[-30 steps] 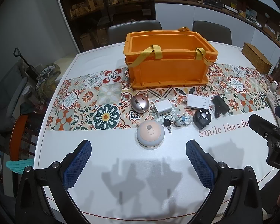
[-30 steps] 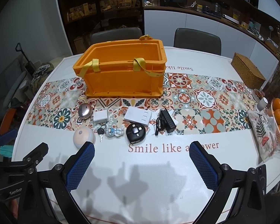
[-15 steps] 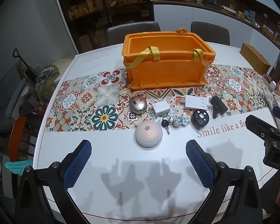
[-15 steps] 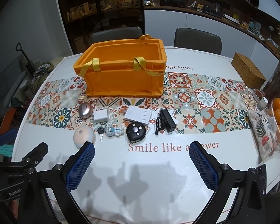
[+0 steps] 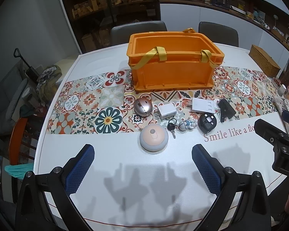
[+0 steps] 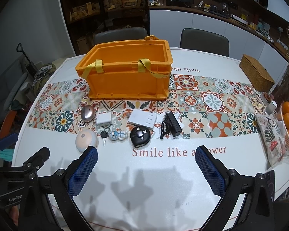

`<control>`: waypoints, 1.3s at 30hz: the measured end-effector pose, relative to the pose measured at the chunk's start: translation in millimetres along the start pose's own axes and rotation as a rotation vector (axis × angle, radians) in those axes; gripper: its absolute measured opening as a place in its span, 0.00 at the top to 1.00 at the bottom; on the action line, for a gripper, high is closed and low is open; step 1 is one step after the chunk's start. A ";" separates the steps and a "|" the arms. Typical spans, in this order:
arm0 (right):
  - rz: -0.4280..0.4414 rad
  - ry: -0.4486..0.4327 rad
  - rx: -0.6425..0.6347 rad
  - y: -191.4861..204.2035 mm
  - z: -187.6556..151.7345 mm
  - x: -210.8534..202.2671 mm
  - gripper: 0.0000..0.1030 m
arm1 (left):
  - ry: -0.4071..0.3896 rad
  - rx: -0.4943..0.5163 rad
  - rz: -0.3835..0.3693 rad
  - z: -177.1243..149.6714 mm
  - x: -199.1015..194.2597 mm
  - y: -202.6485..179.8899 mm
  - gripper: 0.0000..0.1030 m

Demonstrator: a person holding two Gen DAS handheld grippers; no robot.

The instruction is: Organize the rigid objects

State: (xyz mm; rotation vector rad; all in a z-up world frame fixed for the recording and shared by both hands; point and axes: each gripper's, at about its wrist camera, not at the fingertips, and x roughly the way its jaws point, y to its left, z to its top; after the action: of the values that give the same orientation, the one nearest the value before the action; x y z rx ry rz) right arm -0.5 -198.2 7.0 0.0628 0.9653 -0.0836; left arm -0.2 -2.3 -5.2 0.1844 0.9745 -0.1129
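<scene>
My left gripper (image 5: 143,163) has drawn back slightly from the table; my right gripper (image 6: 146,165) hasn't moved. Both are spread wide, ribbed blue pads empty. Beyond lie a matte peach dome (image 5: 153,137), keys (image 5: 171,128), a glossy black puck (image 5: 207,122), then the rigid orange plastic crate (image 5: 173,71).

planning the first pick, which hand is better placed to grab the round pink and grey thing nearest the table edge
Left, probably. The round pink and grey gadget lies between and just ahead of the open left tongs. In the right wrist view it sits off to the left of the right tongs, partly behind one finger.
</scene>
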 end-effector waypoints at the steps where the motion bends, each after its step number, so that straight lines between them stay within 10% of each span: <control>1: 0.000 0.000 0.000 0.4 -0.1 0.3 0.01 | 0.001 0.000 -0.001 0.0 0.1 -0.3 0.00; 39: 0.107 0.228 -0.003 -4.0 12.3 127.5 0.09 | 0.191 -0.050 -0.071 11.4 123.6 3.4 0.00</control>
State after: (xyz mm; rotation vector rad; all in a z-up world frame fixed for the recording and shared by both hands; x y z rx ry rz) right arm 81.4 -208.7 -91.1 0.1227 1.1875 0.0240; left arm 78.5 -2.9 -101.2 0.1162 1.1733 -0.1375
